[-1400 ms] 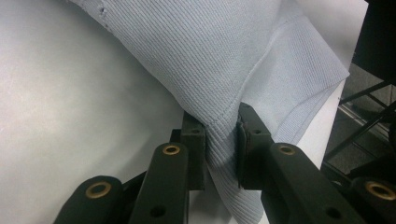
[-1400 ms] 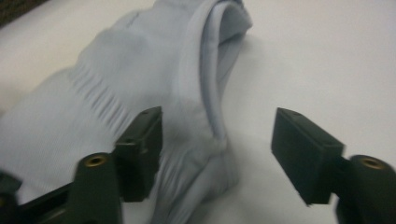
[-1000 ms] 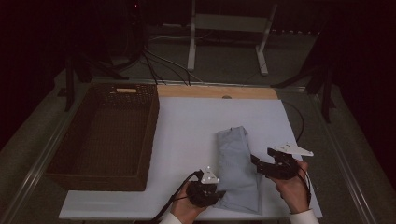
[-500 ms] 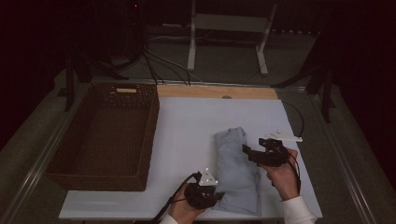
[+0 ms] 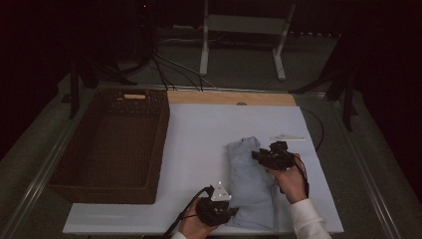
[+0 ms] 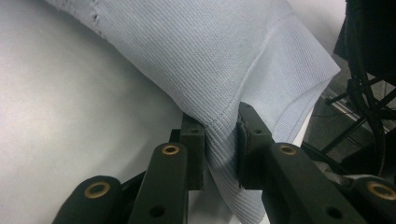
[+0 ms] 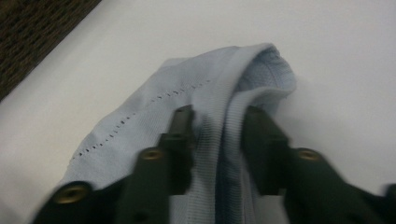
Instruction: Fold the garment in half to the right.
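On the table, right of the basket, the cloth lies lengthwise, near to far. Left tongs clamp its near corner; right tongs, just closing, grip its far fold.

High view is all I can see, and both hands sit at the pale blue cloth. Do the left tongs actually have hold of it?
Observer: Yes. In the left gripper view the left tongs are shut on a folded hem of the cloth, with a pad pressing from each side.
Operator: And the right ones?
Observer: The right tongs have just been closing. A bunched ridge of the cloth fills the gap and touches both pads.
Operator: Any detail on the fabric there?
Observer: In the right gripper view, a row of small holes runs along the cloth beside that ridge.
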